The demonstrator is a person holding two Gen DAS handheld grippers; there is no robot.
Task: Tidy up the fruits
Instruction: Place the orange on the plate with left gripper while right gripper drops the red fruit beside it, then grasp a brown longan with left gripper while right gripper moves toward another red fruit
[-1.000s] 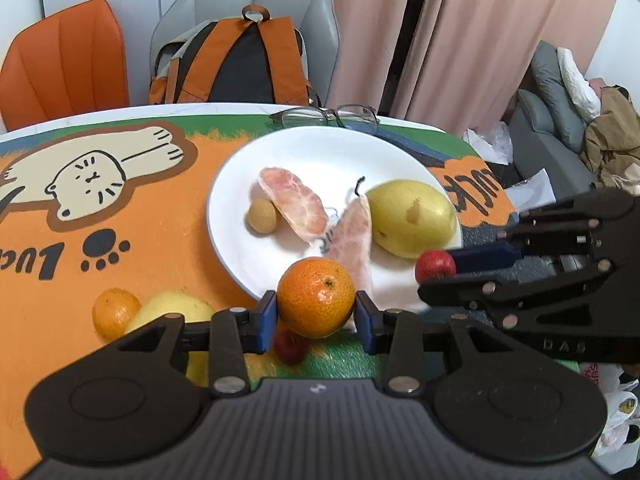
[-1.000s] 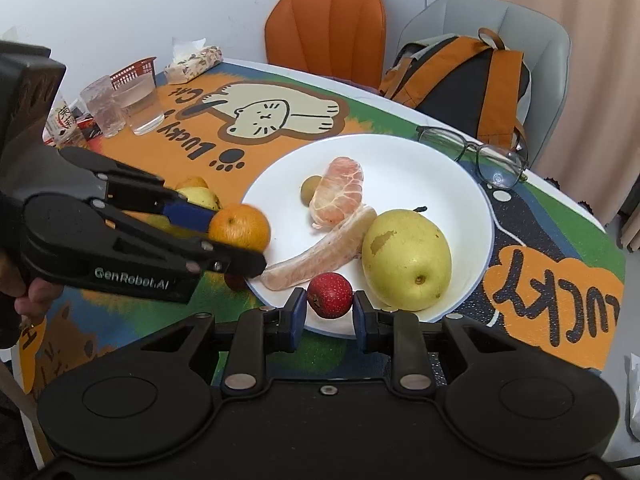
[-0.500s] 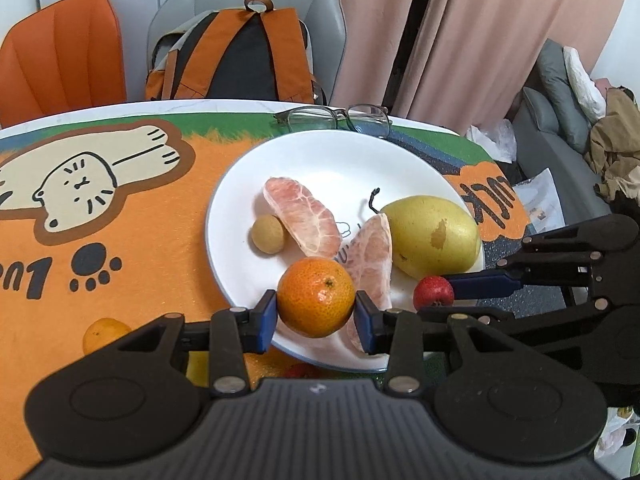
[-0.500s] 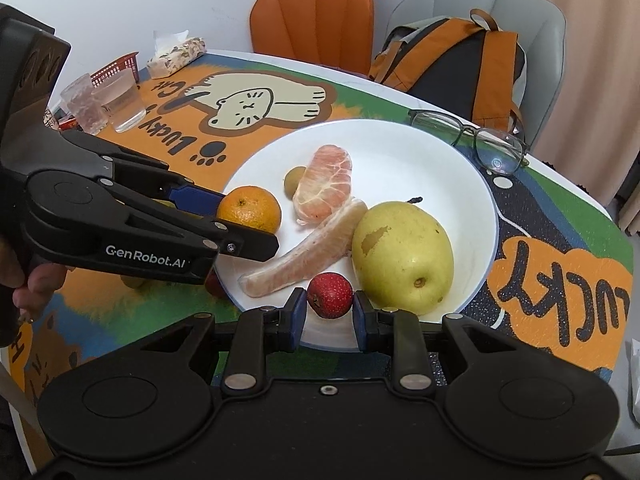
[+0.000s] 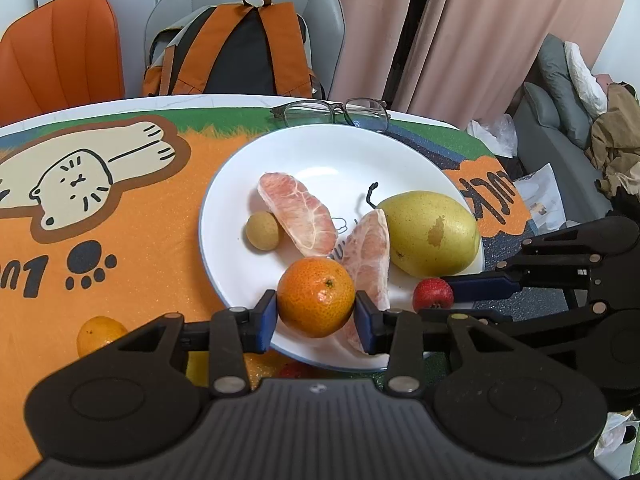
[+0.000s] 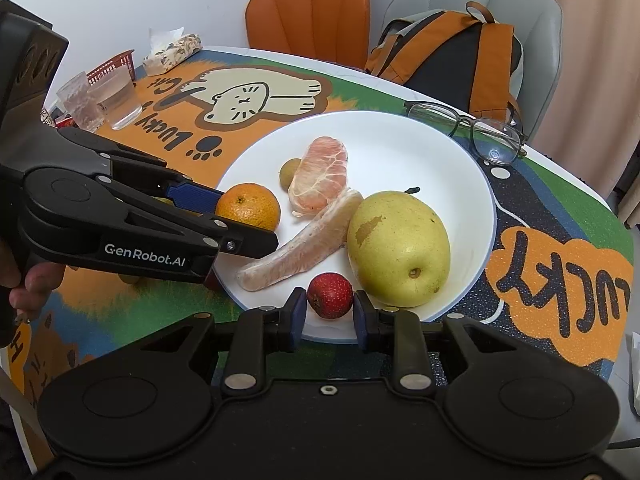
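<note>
Round white plate [image 5: 248, 280]: five fruits aboard; left gripper [image 5: 316, 316] clamps orange tangerine [image 5: 316, 298], right gripper [image 6: 330, 314] clamps small red berry [image 6: 330, 295]; several fruits remain on desk.

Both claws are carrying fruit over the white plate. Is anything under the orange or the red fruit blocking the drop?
Nothing visible. The round orange tangerine hangs over bare round white plate, close beside a pink pomelo segment. The small red fruit has bare rim beneath.

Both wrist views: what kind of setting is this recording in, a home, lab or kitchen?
Most likely a home dining or living area. A round table with a cartoon-cat mat has chairs around it, one holding a backpack; a sofa piled with clothes stands by pink curtains, and eyeglasses lie beside the fruit plate.
</note>
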